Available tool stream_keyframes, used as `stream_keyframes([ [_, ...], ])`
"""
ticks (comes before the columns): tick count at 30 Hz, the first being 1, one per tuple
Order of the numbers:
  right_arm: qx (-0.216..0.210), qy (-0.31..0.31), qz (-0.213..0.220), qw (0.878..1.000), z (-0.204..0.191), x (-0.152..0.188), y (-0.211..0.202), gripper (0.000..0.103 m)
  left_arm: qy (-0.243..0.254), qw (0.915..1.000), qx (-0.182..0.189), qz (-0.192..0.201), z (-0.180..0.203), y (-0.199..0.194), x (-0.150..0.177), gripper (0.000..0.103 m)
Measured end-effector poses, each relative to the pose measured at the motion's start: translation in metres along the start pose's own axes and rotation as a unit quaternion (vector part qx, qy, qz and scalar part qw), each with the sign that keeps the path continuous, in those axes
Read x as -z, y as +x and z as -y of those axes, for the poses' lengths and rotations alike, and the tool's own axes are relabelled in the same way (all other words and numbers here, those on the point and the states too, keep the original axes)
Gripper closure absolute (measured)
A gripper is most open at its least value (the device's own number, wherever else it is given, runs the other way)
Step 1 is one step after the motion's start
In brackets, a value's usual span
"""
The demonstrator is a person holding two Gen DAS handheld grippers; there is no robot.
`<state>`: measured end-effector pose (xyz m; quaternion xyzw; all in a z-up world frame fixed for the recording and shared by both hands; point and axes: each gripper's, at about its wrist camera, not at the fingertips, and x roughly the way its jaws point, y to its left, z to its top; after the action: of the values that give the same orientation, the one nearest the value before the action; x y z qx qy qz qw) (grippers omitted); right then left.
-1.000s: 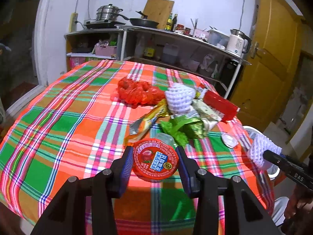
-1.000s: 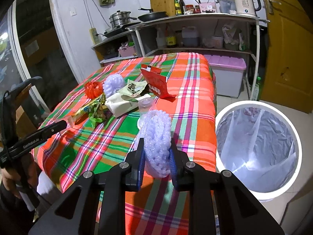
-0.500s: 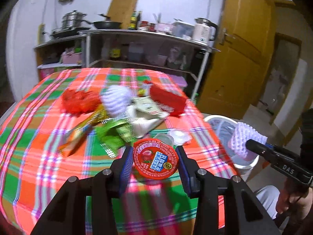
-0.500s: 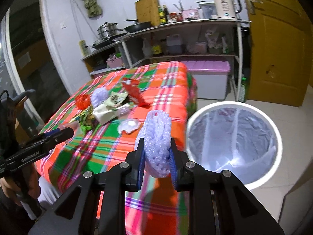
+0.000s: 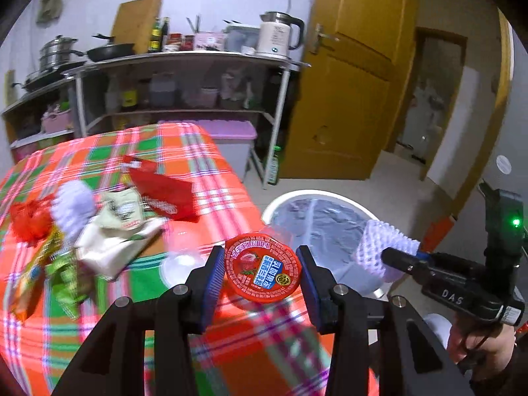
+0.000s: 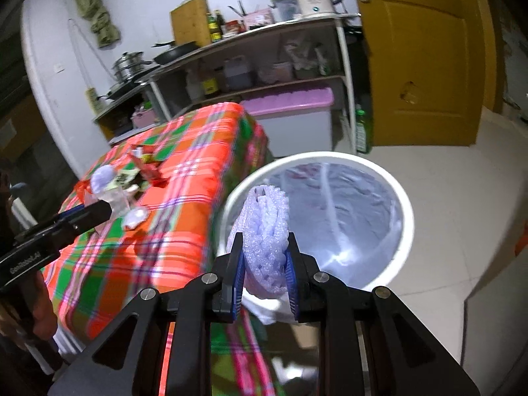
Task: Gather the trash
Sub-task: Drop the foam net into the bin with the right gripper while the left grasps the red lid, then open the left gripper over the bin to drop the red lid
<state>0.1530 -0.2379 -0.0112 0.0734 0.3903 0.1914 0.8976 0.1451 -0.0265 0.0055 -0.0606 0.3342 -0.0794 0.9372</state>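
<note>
My left gripper (image 5: 262, 272) is shut on a round cup with a red foil lid (image 5: 263, 270), held above the table's right edge. My right gripper (image 6: 265, 264) is shut on a white foam fruit net (image 6: 265, 227), held over the near rim of the white bin (image 6: 407, 211) lined with a clear bag. In the left wrist view the right gripper (image 5: 387, 254) holds the net (image 5: 379, 247) over the bin (image 5: 280, 199). More trash lies on the plaid tablecloth (image 5: 184, 151): a red packet (image 5: 161, 189), a cream wrapper (image 5: 112, 244), a second foam net (image 5: 74, 204), a red mesh (image 5: 28, 221).
A metal shelf (image 5: 178, 62) with a kettle (image 5: 277, 38), pans and bottles stands behind the table. A lilac-lidded box (image 6: 290, 122) sits under it. A yellow door (image 5: 349, 92) is at the right. The bin stands on the tiled floor (image 6: 462, 171) beside the table.
Both grippers have swung right, off the table toward the bin. The foam net now hangs over the bin's rim. The cup is now at the table's edge. Both grips unchanged.
</note>
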Motion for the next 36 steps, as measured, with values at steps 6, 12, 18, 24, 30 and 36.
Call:
stream_keyframes([
  [6,0.014,0.018,-0.017,1.0,0.024,0.003,0.013,0.08,0.02,0.9992,0.023,-0.025,0.025,0.039,-0.008,0.059],
  [12,0.023,0.032,-0.038,0.998,0.043,0.006,0.028,0.079,0.029,0.9976,0.038,-0.051,0.04,0.069,-0.007,0.059],
  [18,0.034,0.041,-0.054,0.997,0.055,0.008,0.039,0.069,0.031,0.9952,0.047,-0.08,0.049,0.093,-0.007,0.058],
  [24,0.036,0.045,-0.053,0.997,0.059,0.009,0.04,0.057,0.023,0.9941,0.059,-0.089,0.051,0.1,-0.009,0.048],
  [30,0.035,0.045,-0.042,0.998,0.058,0.006,0.031,0.057,0.021,0.9954,0.057,-0.074,0.05,0.09,-0.008,0.048],
  [36,0.022,0.023,-0.019,0.999,0.04,0.004,0.011,0.057,0.012,0.9978,0.047,-0.045,0.043,0.063,-0.005,0.048],
])
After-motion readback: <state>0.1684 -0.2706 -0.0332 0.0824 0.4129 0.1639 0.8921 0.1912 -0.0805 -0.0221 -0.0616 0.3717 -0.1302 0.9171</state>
